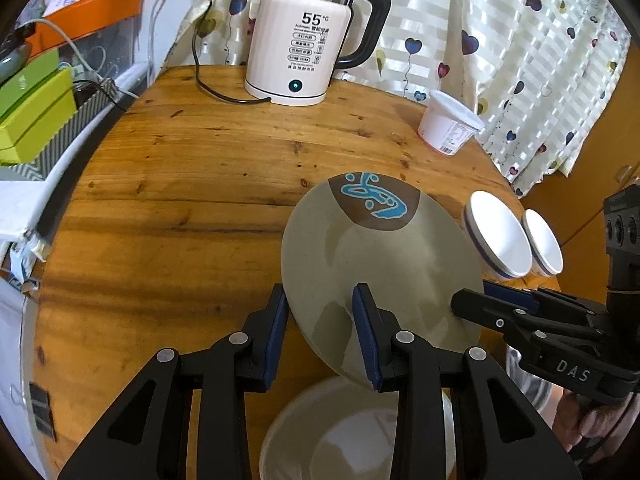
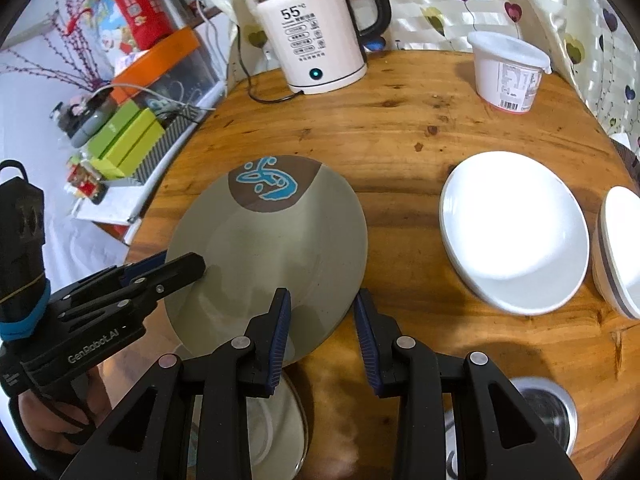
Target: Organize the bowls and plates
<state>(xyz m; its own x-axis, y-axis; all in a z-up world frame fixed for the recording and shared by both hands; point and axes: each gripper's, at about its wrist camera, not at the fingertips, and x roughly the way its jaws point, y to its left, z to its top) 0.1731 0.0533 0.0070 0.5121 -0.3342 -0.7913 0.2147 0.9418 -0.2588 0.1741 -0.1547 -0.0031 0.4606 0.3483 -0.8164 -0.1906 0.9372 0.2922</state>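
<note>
A grey-green plate with a brown patch and blue drawing is tilted above the round wooden table; it also shows in the right wrist view. My left gripper straddles the plate's near left rim with its jaws apart. My right gripper is open at the plate's right edge, and seen from the left it reaches to the rim. A pale bowl sits below the plate. White plates and a striped white bowl stand to the right.
A white electric kettle with its cord stands at the table's back. A white lidded tub is at the back right. A steel bowl sits at the near right. Green boxes and clutter lie off the left edge.
</note>
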